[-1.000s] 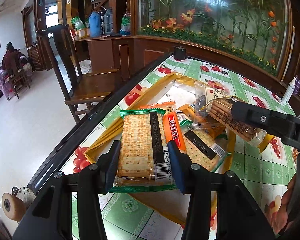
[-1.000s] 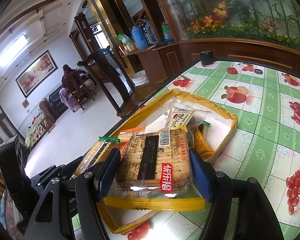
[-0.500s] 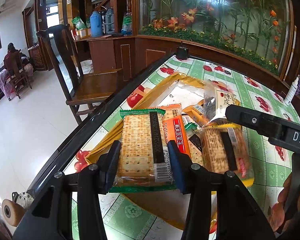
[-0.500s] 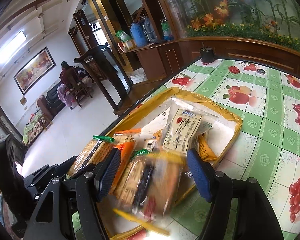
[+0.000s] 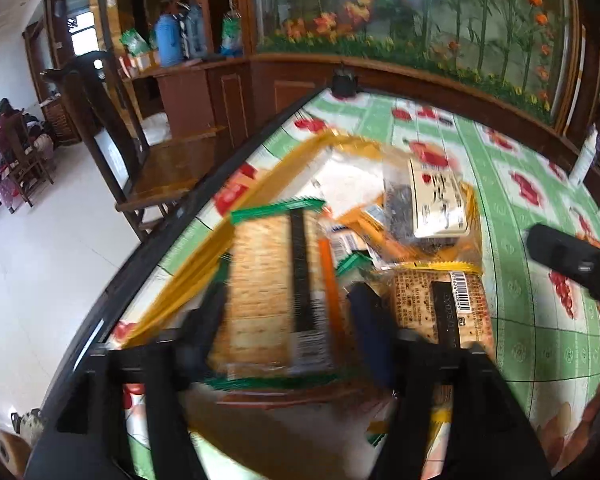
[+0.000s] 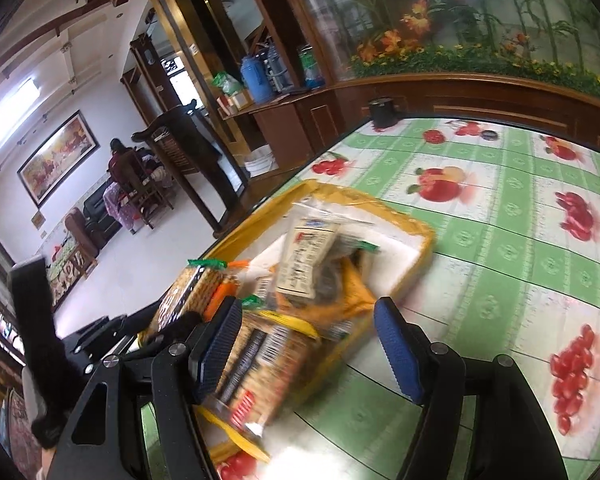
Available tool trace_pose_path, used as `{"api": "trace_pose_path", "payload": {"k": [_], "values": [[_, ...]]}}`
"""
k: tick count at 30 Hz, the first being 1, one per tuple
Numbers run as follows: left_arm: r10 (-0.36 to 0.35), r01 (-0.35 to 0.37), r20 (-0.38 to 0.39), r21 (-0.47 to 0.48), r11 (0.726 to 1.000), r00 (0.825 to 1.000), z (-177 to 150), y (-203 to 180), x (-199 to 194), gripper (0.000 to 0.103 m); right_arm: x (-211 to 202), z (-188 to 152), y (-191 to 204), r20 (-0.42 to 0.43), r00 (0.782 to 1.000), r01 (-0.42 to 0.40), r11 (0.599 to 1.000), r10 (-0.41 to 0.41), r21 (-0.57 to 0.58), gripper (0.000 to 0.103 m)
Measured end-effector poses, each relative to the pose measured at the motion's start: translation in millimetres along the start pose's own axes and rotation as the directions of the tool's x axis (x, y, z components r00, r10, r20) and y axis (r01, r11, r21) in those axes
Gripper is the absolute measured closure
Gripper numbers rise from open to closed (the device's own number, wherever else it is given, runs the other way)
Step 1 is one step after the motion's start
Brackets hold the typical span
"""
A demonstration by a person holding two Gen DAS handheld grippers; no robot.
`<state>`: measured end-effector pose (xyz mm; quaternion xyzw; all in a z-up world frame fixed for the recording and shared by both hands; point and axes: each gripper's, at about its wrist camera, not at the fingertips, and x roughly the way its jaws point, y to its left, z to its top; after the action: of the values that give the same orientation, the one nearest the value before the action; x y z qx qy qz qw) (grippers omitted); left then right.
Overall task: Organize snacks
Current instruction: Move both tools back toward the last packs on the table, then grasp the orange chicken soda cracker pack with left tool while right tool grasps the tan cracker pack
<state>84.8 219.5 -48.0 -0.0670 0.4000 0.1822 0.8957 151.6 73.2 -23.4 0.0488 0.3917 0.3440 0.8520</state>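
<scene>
1. Left gripper point(image 5: 288, 316) is opening, its dark fingers parting on either side of the green-edged cracker packet point(image 5: 274, 292); the packet sits between them, blurred, and the pads look just clear of its sides.
2. That packet lies over the near left part of the yellow tray point(image 5: 260, 184), with an orange-edged packet point(image 5: 329, 276) tucked along its right side.
3. Right gripper point(image 6: 308, 344) stands partly open with nothing clamped; its blue-padded fingers point(image 6: 398, 354) straddle the near right corner of the tray.
4. Beneath the right gripper, a yellow-edged cracker packet point(image 6: 260, 364) rests loose in the tray, just beside the left pad and well apart from the right one.
5. Farther back in the tray, a clear bag with a white label point(image 6: 306, 258) lies tilted on top of the orange and yellow wrappers.
6. From the left wrist view, the same labelled bag shows at the far right of the pile, and the yellow-edged packet lies near right, barcode up.
7. All of it sits on the tabletop point(image 6: 512, 248), covered in a green-checked cloth printed with fruit.
8. A small black cup point(image 6: 382, 111) stands at the far edge of the tabletop.
9. Off to the left, a dark wooden chair point(image 5: 112, 140) stands on the white floor.
</scene>
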Motion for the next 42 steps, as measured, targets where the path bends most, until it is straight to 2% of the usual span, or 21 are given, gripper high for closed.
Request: {"api": "trace_pose_path", "payload": {"k": [7,13,17,21,25,30,34,38,42], "values": [[0.028,-0.027,-0.004,0.013,1.0,1.0,0,-13,-4,0.02,-42,-10,-41,0.045,0.998,0.048,0.996,-0.051,0.069,0.033],[0.033,-0.033,0.053,-0.006,0.999,0.998,8,-14,-25,0.019,-87,-27,-83,0.086,0.989,0.106,0.985,-0.118,0.139,0.032],[-0.01,0.01,0.1,-0.005,1.0,0.995,14,-26,-46,0.019,-115,-42,-117,0.099,0.98,0.151,0.968,-0.174,0.201,0.032],[-0.096,0.089,0.118,0.064,0.994,0.988,16,-61,-62,0.019,-148,-64,-160,0.1,0.963,0.215,0.935,-0.252,0.28,0.032],[-0.232,0.217,0.093,0.151,0.965,0.968,11,-115,-68,0.019,-184,-84,-199,0.101,0.942,0.263,0.893,-0.319,0.364,0.031],[-0.317,0.296,0.022,0.305,0.905,0.948,-5,-198,-70,0.019,-223,-95,-229,0.112,0.915,0.309,0.851,-0.388,0.426,0.029],[-0.352,0.327,-0.006,0.384,0.864,0.936,-12,-240,-75,0.019,-239,-99,-246,0.097,0.897,0.345,0.82,-0.431,0.457,0.02],[-0.373,0.349,-0.023,0.412,0.842,0.927,-11,-265,-78,0.019,-232,-104,-256,0.048,0.9,0.363,0.804,-0.434,0.471,0.019],[-0.385,0.357,-0.035,0.457,0.815,0.922,10,-300,-63,0.019,-222,-111,-259,0.017,0.903,0.37,0.796,-0.429,0.479,0.019]]}}
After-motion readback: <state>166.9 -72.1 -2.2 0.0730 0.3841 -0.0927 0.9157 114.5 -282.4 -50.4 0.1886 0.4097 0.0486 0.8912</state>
